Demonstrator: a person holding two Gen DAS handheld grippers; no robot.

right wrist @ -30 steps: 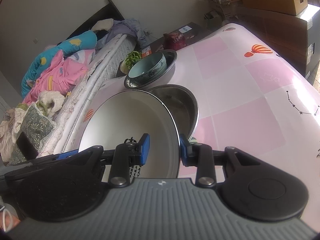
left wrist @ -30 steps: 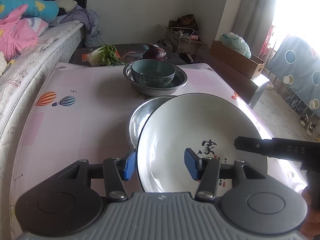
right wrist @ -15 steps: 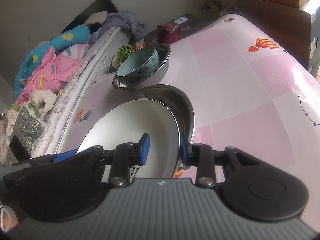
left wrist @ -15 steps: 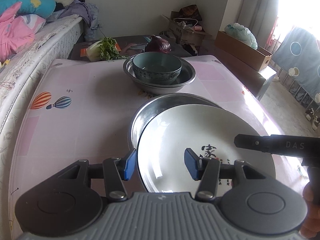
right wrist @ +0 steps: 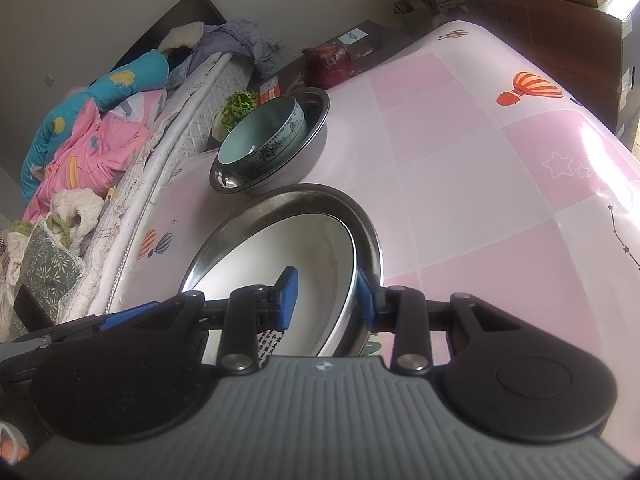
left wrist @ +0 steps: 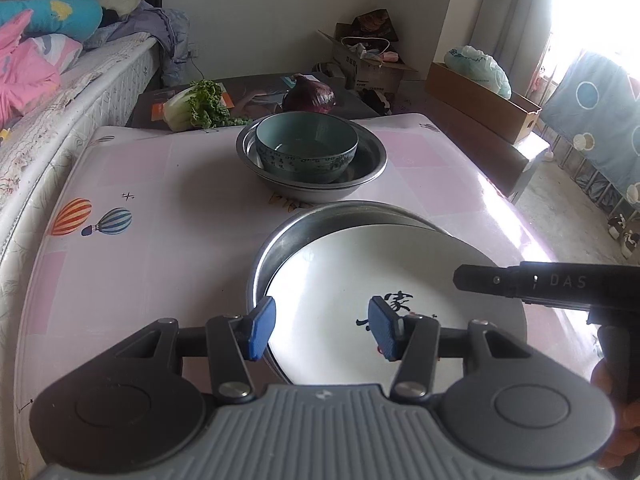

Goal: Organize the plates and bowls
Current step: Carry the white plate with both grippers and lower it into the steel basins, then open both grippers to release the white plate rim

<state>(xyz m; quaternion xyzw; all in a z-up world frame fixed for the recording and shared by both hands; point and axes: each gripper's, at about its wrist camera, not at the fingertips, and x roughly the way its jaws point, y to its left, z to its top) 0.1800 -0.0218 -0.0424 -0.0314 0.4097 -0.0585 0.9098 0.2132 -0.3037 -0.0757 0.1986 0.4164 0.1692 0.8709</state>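
While the white plate [left wrist: 384, 276] lies tilted inside the near steel basin [right wrist: 364, 232], the right gripper [right wrist: 326, 300] pinches its rim, and the left gripper [left wrist: 322, 330] hangs wide apart above its near edge. Farther back, a teal bowl [left wrist: 306, 146] sits in another steel basin [left wrist: 372, 160]. Both basins stand on the pink bench [left wrist: 160, 216], beside a bed [left wrist: 60, 92].

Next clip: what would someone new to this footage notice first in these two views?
The white plate with black calligraphy stands out, lying in a wide steel basin at the near end of the pink balloon-print table, with the right tongs gripping its rim. The left tongs hover open over it. Farther back, a teal bowl sits inside a second steel basin.
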